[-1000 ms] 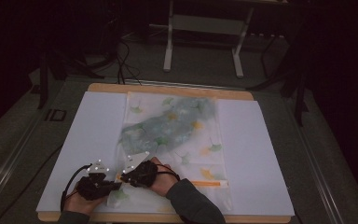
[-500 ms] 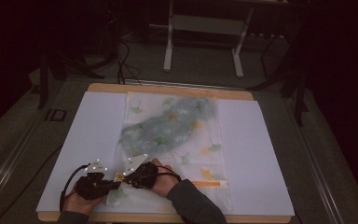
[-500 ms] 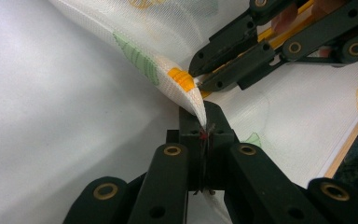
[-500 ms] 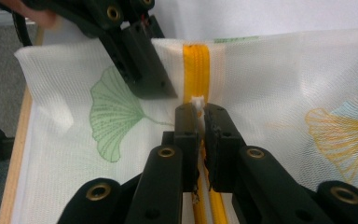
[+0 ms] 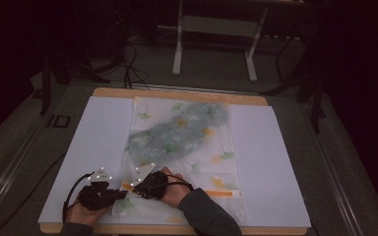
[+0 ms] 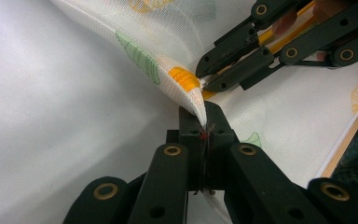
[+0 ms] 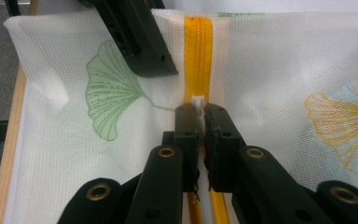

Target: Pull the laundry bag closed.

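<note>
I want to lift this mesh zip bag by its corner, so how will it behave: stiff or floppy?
Probably floppy: the mesh bag peaks into a soft fold where the left gripper pinches its corner. Likely light, being thin see-through netting. The garment inside may slump when it is lifted.

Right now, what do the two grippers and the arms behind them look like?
Both are black linkage builds with brass-coloured pivot rivets and blocky black jaw pads. The left gripper and right gripper each carry a grey three-cornered plate with white dots on top. A black cable loops from the left one. A dark grey sleeve covers the right forearm.
</note>
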{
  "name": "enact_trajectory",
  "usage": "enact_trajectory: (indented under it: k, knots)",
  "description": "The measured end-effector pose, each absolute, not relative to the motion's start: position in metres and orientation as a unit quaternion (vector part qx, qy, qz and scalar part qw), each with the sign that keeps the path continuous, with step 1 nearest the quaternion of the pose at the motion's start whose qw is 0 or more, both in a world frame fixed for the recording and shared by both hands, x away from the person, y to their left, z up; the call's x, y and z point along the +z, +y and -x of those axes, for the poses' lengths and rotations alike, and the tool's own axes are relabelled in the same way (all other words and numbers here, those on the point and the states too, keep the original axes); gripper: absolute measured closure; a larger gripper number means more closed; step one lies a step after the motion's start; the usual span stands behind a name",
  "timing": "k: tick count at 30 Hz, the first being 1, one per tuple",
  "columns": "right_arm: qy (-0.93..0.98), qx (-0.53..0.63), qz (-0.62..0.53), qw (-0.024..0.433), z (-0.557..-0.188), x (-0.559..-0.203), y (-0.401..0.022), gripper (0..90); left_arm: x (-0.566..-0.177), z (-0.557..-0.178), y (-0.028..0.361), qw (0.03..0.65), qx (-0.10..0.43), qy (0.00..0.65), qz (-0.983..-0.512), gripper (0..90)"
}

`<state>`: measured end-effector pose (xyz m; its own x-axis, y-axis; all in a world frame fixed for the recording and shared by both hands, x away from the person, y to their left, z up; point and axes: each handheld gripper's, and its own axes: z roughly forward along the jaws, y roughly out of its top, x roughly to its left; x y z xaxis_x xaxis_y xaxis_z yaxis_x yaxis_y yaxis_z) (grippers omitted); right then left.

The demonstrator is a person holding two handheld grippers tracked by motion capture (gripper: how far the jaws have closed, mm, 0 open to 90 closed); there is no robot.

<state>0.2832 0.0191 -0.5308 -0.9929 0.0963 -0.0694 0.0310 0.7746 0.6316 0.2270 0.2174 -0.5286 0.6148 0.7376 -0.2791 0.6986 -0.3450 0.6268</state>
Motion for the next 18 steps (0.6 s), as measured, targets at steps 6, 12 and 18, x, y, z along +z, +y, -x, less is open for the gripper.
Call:
enact_trajectory:
  k: [6, 12, 18]
  knots:
    - [0.943, 0.326, -0.030, 0.053, -0.2825, -0.5296, 0.0185, 84.7, -0.5282, -0.2269, 0.2180, 0.370, 0.027, 0.437, -0.819, 88.5]
    - [0.945, 0.322, -0.030, 0.052, -0.2829, -0.5290, 0.0156, 84.7, -0.5272, -0.2264, 0.2186, 0.374, 0.027, 0.438, -0.817, 88.5]
    - [0.947, 0.315, -0.031, 0.052, -0.2840, -0.5280, 0.0100, 84.7, -0.5267, -0.2262, 0.2193, 0.376, 0.028, 0.437, -0.817, 88.5]
